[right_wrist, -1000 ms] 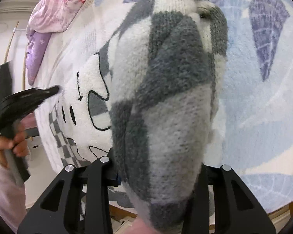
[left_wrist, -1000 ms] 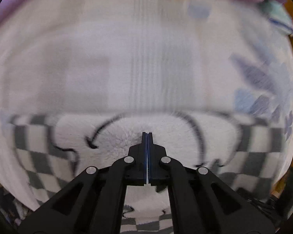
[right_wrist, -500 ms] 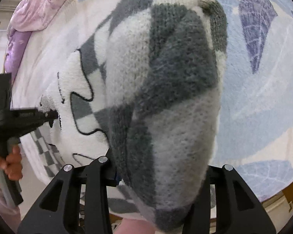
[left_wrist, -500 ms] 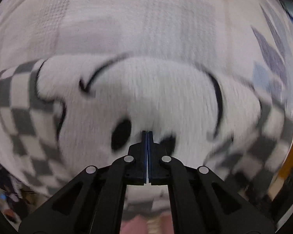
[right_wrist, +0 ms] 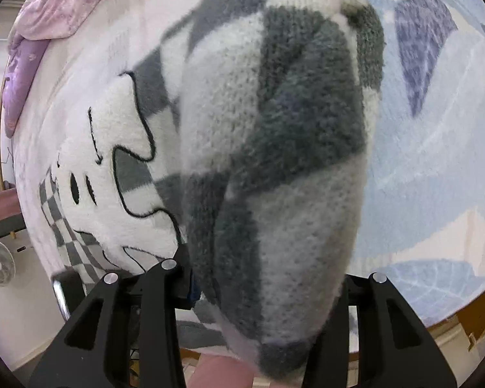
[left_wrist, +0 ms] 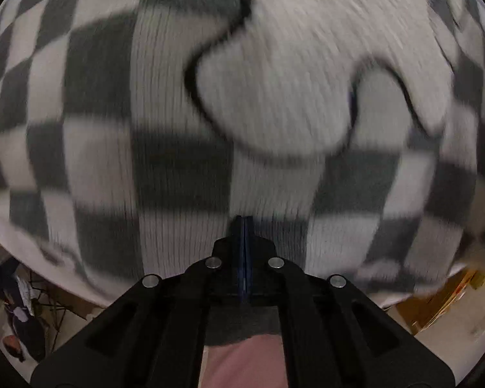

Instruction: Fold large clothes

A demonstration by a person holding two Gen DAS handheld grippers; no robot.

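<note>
Nearby, sweater (left_wrist: 184, 148) hem at bed edge, floor (left_wrist: 452, 326) beyond.

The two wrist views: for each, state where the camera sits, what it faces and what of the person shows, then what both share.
Left wrist: on the left gripper, jaws shut, looking steeply down at the checked sweater; a pink sleeve shows below.
Right wrist: on the right gripper, jaws around a bunched sweater fold, above a leaf-patterned bedspread.
Shared: the same grey-and-white sweater with its white cartoon figure.
</note>
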